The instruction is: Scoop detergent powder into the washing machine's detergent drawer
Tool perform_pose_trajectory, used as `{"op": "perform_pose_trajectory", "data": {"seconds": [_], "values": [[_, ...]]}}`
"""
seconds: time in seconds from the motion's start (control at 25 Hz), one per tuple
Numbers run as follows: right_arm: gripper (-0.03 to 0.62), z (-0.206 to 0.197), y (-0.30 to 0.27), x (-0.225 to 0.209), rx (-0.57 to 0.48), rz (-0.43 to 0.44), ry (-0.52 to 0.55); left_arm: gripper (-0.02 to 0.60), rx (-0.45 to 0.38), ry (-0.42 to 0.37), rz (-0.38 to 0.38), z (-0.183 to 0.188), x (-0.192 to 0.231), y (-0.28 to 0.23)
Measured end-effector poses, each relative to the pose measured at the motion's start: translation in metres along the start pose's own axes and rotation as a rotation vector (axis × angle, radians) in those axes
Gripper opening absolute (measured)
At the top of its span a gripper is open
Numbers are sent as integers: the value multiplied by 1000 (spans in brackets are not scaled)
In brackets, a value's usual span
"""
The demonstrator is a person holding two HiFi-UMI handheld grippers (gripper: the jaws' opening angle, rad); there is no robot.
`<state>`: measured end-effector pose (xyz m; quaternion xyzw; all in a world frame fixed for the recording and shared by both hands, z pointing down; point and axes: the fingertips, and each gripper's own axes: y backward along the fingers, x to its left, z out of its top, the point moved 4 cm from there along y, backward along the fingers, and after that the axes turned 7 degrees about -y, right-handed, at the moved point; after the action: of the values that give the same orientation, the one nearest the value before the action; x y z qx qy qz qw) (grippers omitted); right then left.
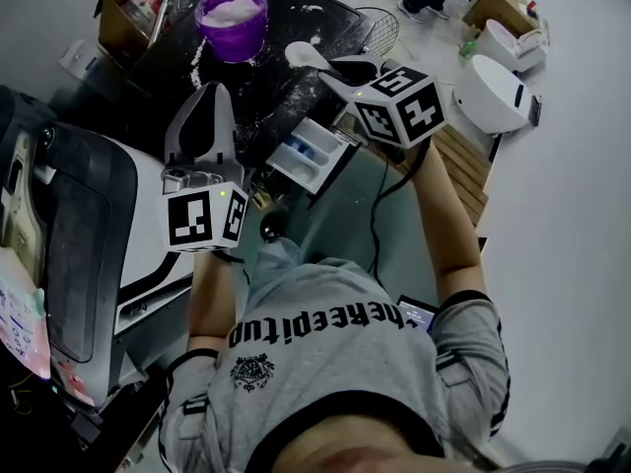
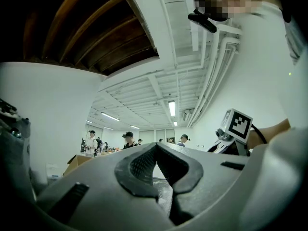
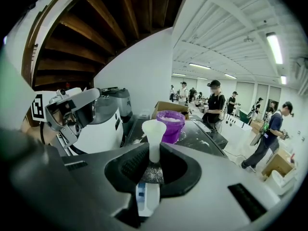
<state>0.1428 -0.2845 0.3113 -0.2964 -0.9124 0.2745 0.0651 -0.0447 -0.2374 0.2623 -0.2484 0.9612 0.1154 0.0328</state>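
Observation:
A purple bucket point(image 1: 235, 18) point(image 3: 171, 124) of white powder stands on the black washer top point(image 1: 286, 13). My right gripper point(image 1: 338, 73) point(image 3: 153, 166) is shut on the handle of a white scoop point(image 1: 310, 54) point(image 3: 154, 134), whose bowl points toward the bucket. The open detergent drawer point(image 1: 312, 153) point(image 3: 144, 198), white with blue parts, lies just below and in front of that gripper. My left gripper point(image 1: 210, 95) point(image 2: 155, 147) hovers left of the drawer, jaws shut with nothing between them. From the left gripper view, the right gripper's marker cube point(image 2: 238, 124) shows at the right.
Spilled powder point(image 1: 200, 62) streaks the black top near the bucket. Cardboard boxes point(image 1: 128, 8) stand behind it, a wire basket point(image 1: 381, 30) at its right end. A wooden pallet point(image 1: 465, 166) and white appliances point(image 1: 493, 92) sit on the floor at right. Several people stand far back.

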Motion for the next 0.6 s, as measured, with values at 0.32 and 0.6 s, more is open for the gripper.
{"op": "perform_pose_trajectory", "data": {"seconds": [0.32, 0.6], "values": [[63, -34, 26, 14, 9, -6, -7, 3, 2, -4, 6, 6, -25, 26], [63, -63, 40, 27, 10, -6, -17, 3, 8, -5, 9, 8, -42, 47]]}}
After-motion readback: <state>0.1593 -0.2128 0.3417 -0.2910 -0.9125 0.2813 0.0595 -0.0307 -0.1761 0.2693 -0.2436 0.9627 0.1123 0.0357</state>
